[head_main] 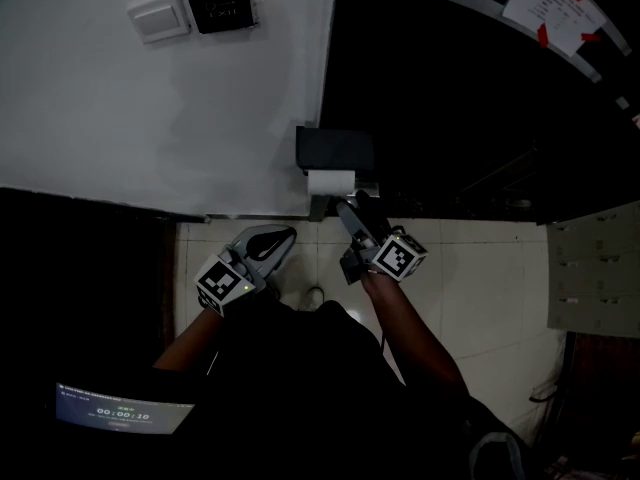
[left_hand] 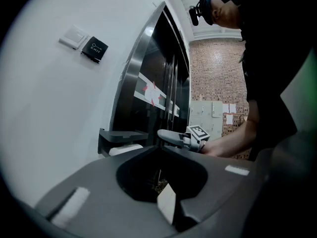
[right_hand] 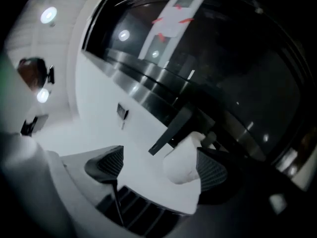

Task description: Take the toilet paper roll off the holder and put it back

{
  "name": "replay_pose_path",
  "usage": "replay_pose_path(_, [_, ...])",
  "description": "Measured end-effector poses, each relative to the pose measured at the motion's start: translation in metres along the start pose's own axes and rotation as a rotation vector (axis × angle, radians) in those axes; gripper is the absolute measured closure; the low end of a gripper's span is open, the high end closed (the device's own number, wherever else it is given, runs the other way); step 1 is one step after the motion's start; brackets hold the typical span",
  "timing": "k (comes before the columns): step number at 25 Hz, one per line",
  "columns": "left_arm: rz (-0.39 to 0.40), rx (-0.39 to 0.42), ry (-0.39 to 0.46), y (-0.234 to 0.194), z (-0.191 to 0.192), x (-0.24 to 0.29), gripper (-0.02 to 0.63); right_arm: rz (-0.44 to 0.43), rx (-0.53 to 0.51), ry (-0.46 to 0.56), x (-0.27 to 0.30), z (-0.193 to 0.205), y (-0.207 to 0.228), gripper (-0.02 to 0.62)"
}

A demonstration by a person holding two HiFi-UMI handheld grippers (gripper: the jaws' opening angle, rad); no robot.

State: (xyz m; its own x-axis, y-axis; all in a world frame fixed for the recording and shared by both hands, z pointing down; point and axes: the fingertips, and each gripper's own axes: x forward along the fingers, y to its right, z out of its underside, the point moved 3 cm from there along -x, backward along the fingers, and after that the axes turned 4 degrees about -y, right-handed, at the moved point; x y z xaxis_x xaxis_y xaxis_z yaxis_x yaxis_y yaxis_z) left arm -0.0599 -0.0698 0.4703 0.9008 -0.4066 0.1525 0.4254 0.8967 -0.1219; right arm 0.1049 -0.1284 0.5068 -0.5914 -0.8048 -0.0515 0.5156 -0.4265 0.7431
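Observation:
The white toilet paper roll (head_main: 330, 182) hangs under a black holder (head_main: 335, 150) at the edge of the white wall. My right gripper (head_main: 347, 211) points up at it from just below. In the right gripper view its jaws stand open, and the roll (right_hand: 184, 160) lies between the ribbed pads, close against the right pad (right_hand: 212, 170), with the holder's black cover (right_hand: 173, 128) above. My left gripper (head_main: 268, 244) hangs back to the lower left, shut and holding nothing. In the left gripper view the roll (left_hand: 126, 149) and holder (left_hand: 121, 137) show beyond its tips (left_hand: 166, 155).
A white switch (head_main: 160, 18) and a black plate (head_main: 220, 6) sit high on the wall. Right of the holder is a dark glass door with a taped paper notice (head_main: 550, 3). Grey lockers (head_main: 595, 268) stand at right on a pale tiled floor (head_main: 470, 268). A timer screen (head_main: 120, 408) is lower left.

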Motion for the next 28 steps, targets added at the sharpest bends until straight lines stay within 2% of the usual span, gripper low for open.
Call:
replay_pose_path(5, [0.002,0.015,0.006,-0.001,-0.003,0.002,0.601,0.022,-0.535,-0.133,-0.004,-0.003,-0.032,0.133])
replay_pose_path(7, [0.003,0.019,0.008,-0.002,-0.005,0.003,0.601,0.021,-0.7,-0.168,-0.003,-0.001,-0.041,0.133])
replay_pose_path(8, [0.003,0.02,0.009,-0.002,-0.005,0.004,0.601,0.022,-0.75,-0.179,-0.003,0.0,-0.044,0.133])
replay_pose_path(10, [0.002,0.023,0.01,-0.003,-0.004,0.005,0.601,0.019,-0.787,-0.182,-0.002,-0.001,-0.047,0.133])
replay_pose_path(13, [0.002,0.021,0.012,-0.004,-0.005,0.006,0.601,0.005,-0.778,-0.178,-0.004,-0.002,-0.049,0.144])
replay_pose_path(14, [0.002,0.019,0.011,-0.004,-0.005,0.006,0.601,-0.006,-0.779,-0.177,-0.006,-0.003,-0.053,0.226])
replay_pose_path(16, [0.002,0.014,0.005,-0.003,-0.007,0.006,0.601,-0.041,-0.794,-0.157,-0.011,-0.006,-0.063,0.467])
replay_pose_path(17, [0.002,0.017,0.007,-0.003,-0.006,0.006,0.601,-0.056,-0.801,-0.144,-0.013,-0.008,-0.066,0.541])
replay_pose_path(18, [0.001,0.02,0.009,-0.004,-0.005,0.006,0.601,-0.068,-0.805,-0.132,-0.013,-0.009,-0.068,0.581])
replay_pose_path(20, [0.002,0.022,0.013,-0.004,-0.003,0.007,0.601,-0.074,-0.805,-0.133,-0.013,-0.008,-0.068,0.595])
replay_pose_path(23, [0.006,0.017,0.01,-0.003,-0.004,0.009,0.601,-0.043,-0.801,-0.192,-0.014,-0.005,-0.066,0.595])
replay_pose_path(28, [0.006,0.004,0.0,-0.001,-0.008,0.01,0.601,-0.048,-0.809,-0.185,-0.014,-0.005,-0.067,0.595])
